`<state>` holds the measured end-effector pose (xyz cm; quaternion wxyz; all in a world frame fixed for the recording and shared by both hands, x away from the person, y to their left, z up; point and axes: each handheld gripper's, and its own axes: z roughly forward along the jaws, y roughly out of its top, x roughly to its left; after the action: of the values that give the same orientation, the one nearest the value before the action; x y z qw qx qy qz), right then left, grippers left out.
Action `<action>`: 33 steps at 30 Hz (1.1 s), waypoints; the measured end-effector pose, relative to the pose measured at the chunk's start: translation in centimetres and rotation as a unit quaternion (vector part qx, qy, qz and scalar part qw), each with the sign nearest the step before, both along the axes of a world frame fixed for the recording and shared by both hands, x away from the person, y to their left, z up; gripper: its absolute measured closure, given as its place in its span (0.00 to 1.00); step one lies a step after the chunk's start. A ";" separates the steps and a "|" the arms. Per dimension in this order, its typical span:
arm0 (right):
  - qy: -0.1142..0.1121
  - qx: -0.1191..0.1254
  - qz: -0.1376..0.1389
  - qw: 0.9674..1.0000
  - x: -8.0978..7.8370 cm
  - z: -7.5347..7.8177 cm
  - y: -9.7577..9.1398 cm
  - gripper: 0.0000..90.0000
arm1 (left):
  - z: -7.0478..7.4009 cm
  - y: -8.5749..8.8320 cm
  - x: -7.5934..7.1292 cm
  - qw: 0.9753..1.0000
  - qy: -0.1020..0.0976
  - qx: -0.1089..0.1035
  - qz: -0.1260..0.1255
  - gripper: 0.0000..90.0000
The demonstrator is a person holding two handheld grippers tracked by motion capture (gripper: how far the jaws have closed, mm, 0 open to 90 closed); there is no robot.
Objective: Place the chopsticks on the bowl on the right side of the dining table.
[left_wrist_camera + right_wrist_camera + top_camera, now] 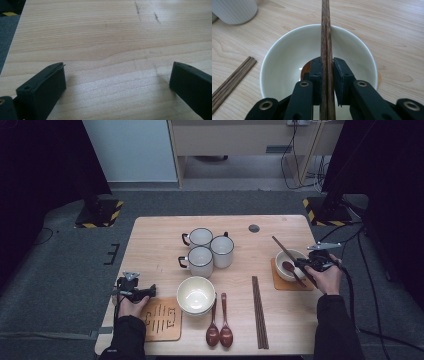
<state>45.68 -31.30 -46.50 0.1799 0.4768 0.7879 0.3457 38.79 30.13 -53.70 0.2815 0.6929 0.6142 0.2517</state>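
My right gripper (pixel 304 266) (pixel 327 62) is shut on a pair of dark wooden chopsticks (pixel 284 251) (pixel 326 30). They slant up and away over a white bowl (pixel 281 273) (pixel 287 55) at the table's right side. This bowl stands on an orange-brown coaster (pixel 280 284), and a brown wooden spoon (pixel 288 266) (pixel 305 68) lies in it. My left gripper (pixel 150 292) (pixel 117 75) rests low over bare wood near the table's left edge, open, with nothing between its jaws.
Three white mugs (pixel 200 237) (pixel 222 251) (pixel 200 261) stand mid-table, with stacked white bowls (pixel 196 295) in front. Two wooden spoons (pixel 220 330), more chopsticks (pixel 259 312) (pixel 232 77) and a patterned coaster (pixel 162 320) lie along the near edge.
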 end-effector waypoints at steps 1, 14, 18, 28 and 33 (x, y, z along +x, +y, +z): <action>0.001 0.000 0.000 1.000 0.0 0.0 0.0 0.87 | 0.0 0.0 0.0 1.000 0.000 0.000 0.000 0.00; 0.003 -0.002 0.033 0.999 -0.3 0.1 -0.2 0.87 | 0.0 0.0 0.0 1.000 0.000 0.000 0.000 0.00; 0.006 -0.007 0.048 0.999 -0.4 0.2 -0.2 0.87 | 0.0 0.0 0.0 1.000 0.000 0.000 0.000 0.00; 0.002 0.000 0.047 0.999 -0.5 0.5 -0.1 0.78 | 0.0 0.0 0.0 1.000 0.000 0.000 0.000 0.00; -0.009 0.011 0.040 0.999 -0.9 1.4 -0.1 0.70 | 0.0 0.0 0.0 1.000 0.000 0.000 0.000 0.00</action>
<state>44.79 -31.42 -45.13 0.1677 0.4434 0.8008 0.3660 38.79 30.13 -53.70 0.2814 0.6930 0.6142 0.2516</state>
